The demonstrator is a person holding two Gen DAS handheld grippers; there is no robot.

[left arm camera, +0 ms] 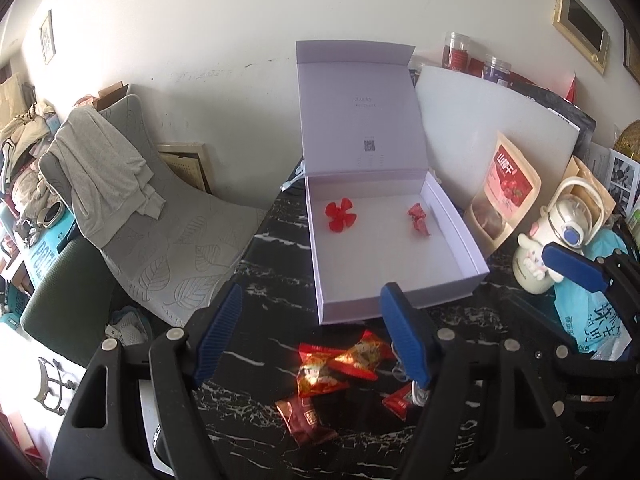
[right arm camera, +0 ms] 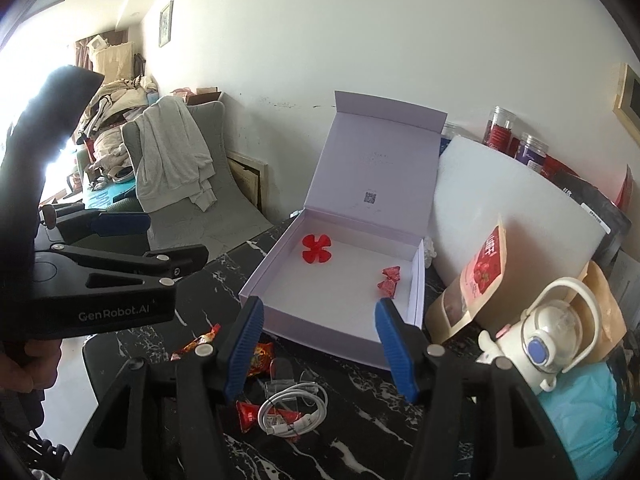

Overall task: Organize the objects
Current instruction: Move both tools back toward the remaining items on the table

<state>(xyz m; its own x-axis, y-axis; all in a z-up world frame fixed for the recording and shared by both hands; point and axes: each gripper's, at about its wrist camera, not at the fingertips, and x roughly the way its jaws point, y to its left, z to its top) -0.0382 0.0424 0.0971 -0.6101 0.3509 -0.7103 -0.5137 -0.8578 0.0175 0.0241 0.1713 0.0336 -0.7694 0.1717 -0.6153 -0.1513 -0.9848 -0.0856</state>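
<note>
A white box stands open on the black marble table, lid upright. Inside lie a red flower-shaped piece and a red wrapped candy. In front of the box lie several red and gold snack packets, a dark red packet and a coiled white cable. My left gripper hovers open above the packets, nothing between its fingers. My right gripper is open over the cable and the box's front edge. The left gripper shows at the left in the right wrist view.
To the right stand a white cartoon bottle, a snack pouch, a white board and a blue plastic bag. Jars line the back wall. A grey chair with a garment stands left of the table.
</note>
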